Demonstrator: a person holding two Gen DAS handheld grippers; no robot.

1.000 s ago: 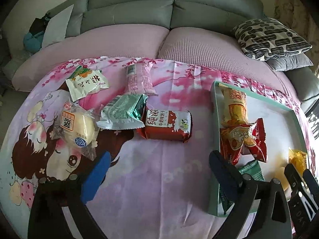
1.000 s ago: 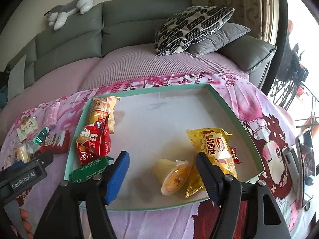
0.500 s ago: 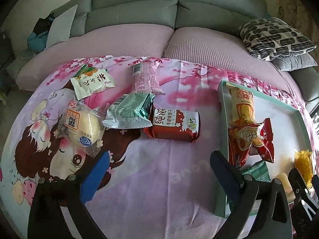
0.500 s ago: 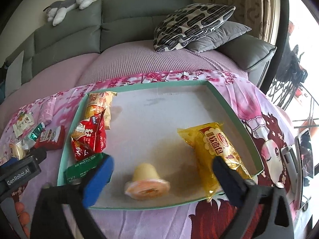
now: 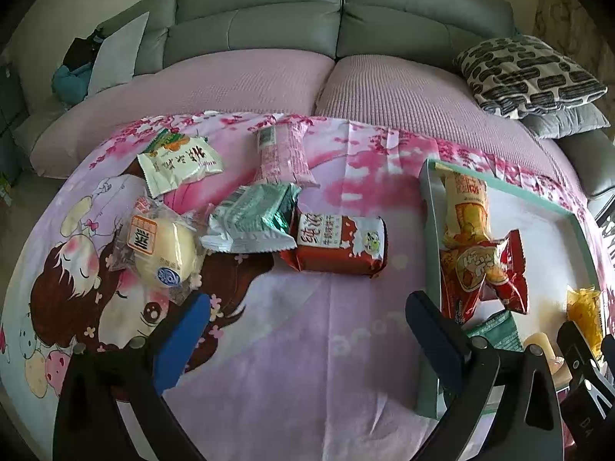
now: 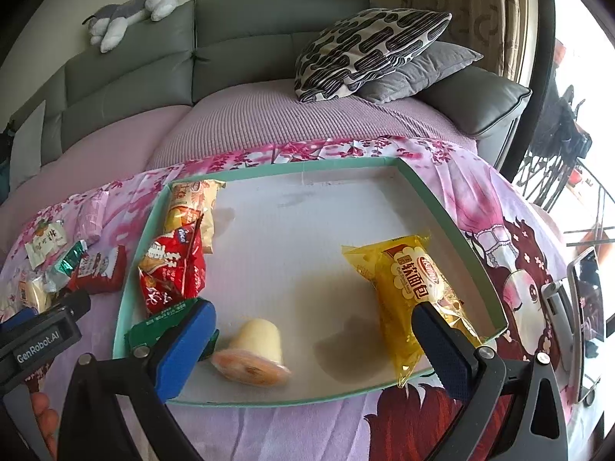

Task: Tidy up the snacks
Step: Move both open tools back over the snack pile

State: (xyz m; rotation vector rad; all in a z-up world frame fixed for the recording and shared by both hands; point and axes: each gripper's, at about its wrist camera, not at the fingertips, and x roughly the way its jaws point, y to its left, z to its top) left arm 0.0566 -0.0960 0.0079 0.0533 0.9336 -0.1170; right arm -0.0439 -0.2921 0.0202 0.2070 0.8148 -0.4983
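Observation:
My right gripper [image 6: 313,311] is open wide above the near end of the teal-rimmed tray [image 6: 453,223]. A yellow jelly cup [image 6: 255,349] lies on its side on the tray floor between the fingers, untouched. A yellow bread pack [image 6: 411,288] lies by the right finger. A red pack [image 6: 171,269], an orange pack [image 6: 190,207] and a green pack [image 6: 157,326] line the tray's left side. My left gripper [image 5: 305,303] hangs open and empty over the sheet. Ahead of it lie a red-brown biscuit pack [image 5: 338,246], a green pack [image 5: 253,219], a wrapped bun [image 5: 161,253], a white pack [image 5: 178,163] and a pink pack [image 5: 282,153].
The cartoon-print sheet [image 5: 307,345] covers a pink sofa seat with grey backrests [image 5: 261,27]. A patterned cushion [image 6: 365,50] and a grey one lie at the back right. A plush toy [image 6: 130,11] rests on the backrest. A phone on a stand [image 6: 584,307] is at the right edge.
The right gripper's jaws spread from around the jelly cup to fully wide; the cup dropped and now lies on the tray floor. The yellow bread pack shifted right. The left gripper stayed open and empty.

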